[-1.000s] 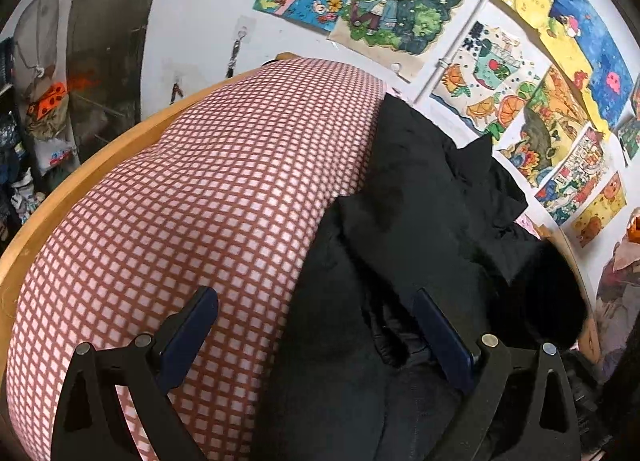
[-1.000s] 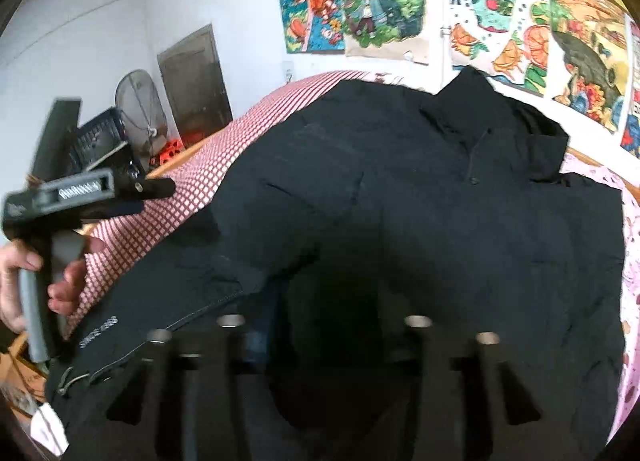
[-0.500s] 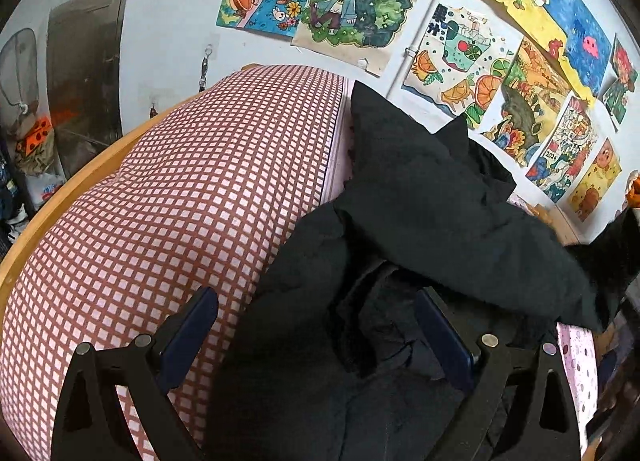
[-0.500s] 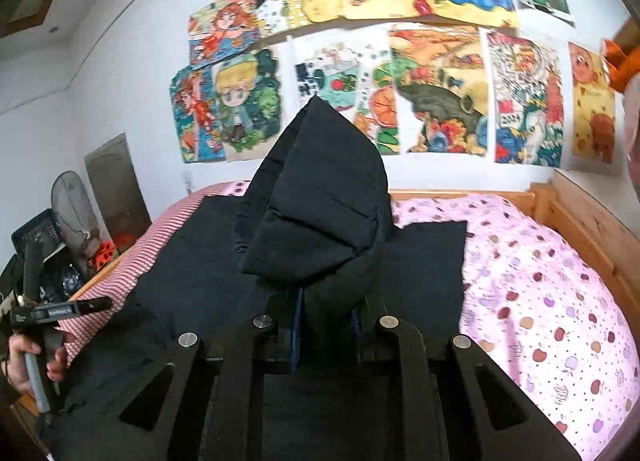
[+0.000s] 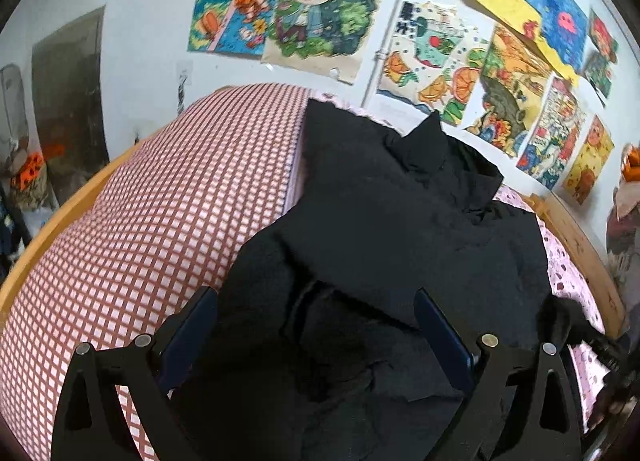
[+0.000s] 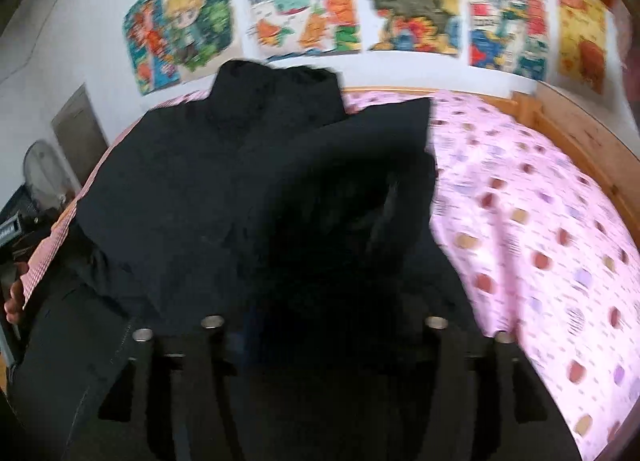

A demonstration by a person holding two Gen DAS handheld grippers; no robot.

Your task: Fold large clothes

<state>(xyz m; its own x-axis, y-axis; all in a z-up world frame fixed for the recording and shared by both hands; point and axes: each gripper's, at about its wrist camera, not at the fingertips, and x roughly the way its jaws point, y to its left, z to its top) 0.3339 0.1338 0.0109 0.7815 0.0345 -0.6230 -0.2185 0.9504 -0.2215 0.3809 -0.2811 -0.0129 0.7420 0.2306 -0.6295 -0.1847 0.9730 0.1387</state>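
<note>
The jacket [image 6: 192, 197] lies on the bed, collar end toward the poster wall [image 5: 440, 61], hem end toward me. I read its long axis as running from my grippers straight away to the wall. The right-hand flap is folded in over the body; its straight edge shows against the dotted sheet [image 6: 540, 221], right of the jacket. Left of the jacket lies the checked cover [image 5: 140, 221], with the wooden bed rail [image 5: 52, 221] beyond that.

Left gripper [image 5: 316, 329]: jaws spread wide, hovering over the jacket's left part near the hem. Rumpled cloth sits between the fingers [image 5: 192, 325], but I see neither pad pressing on it, so I count nothing held.

Right gripper [image 6: 324, 341]: the view is blurred and the fingers are black on black cloth. The jaws have just been opening and stand apart now. Cloth lies under and between them; I see no pinch on it, though the blur leaves some doubt.

At the left edge of the right wrist view a hand [image 6: 14, 301] shows at the jacket's left side, just off the checked cover.

Judgement: right side is folded in, left side is still bunched. The loose left portion lies directly under the left gripper, well apart from the right one. So the left is the nearer hand for the coming grasp, and the pull would run across the long axis, away from the checked cover toward the dotted sheet.
</note>
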